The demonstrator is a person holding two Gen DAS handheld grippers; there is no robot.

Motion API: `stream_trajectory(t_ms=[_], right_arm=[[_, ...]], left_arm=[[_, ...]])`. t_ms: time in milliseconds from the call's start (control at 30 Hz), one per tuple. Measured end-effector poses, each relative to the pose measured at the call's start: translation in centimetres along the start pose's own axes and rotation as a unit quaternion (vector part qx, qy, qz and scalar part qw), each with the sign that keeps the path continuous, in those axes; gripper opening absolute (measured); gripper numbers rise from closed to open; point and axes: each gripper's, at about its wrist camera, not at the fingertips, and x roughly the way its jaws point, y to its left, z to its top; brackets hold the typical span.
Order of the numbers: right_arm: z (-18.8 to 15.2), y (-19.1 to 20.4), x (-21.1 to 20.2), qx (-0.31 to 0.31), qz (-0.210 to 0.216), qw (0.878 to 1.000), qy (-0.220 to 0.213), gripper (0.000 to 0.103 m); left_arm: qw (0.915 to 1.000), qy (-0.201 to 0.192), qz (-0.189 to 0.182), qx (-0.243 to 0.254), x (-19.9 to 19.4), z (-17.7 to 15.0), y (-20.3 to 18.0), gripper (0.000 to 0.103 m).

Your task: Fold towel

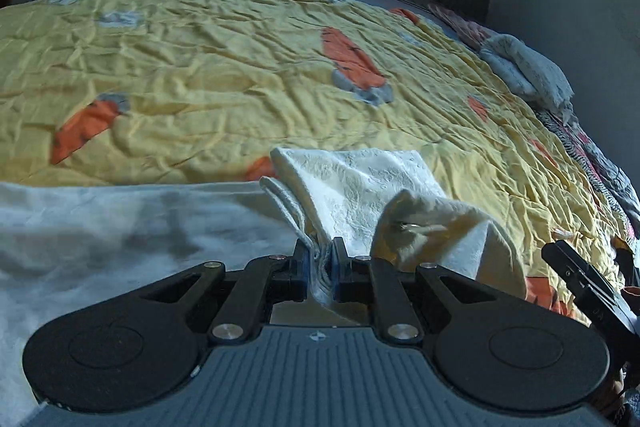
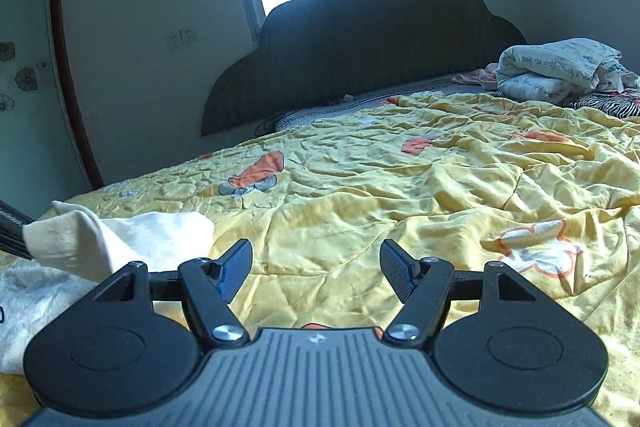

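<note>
White towel [image 1: 360, 187] lies rumpled, partly folded.

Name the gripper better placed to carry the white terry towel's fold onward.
Left. The left gripper is already shut on the white terry towel; the right gripper hangs open over the yellow quilt, holding nothing.
</note>
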Motion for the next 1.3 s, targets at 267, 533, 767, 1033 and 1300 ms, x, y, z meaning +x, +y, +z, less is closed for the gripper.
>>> stream_trajectory(t_ms=[267,533,767,1033,1300], right_arm=[[-0.3,0.6,0.7,-0.008,-0.016,0.999,0.031,0.070],[-0.3,1.4,1.5,-0.021,-0.019,0.997,0.073,0.070],[1.6,8.8,-1.5,-0.017,0.104,0.992,0.062,0.078],[1.0,15.7,-2.1,-0.075,0.199,0.972,0.096,0.086],[-0.2,15.2,-1.2,-0.038,0.191,0.973,0.122,0.086]], left_arm=[[0.9935,-0.099,-0.002,-0.057,-10.7,-1.6,6.1,0.011],[0.9869,-0.041,-0.049,-0.148,-10.3,-4.9,11.8,0.022],[0.9501,-0.007,-0.150,-0.274,-5.2,-6.0,13.4,0.034],[0.9482,0.001,-0.114,-0.297,-4.3,-6.5,14.0,0.050],[0.9379,0.005,-0.149,-0.313,-1.7,-5.6,13.2,0.052]])
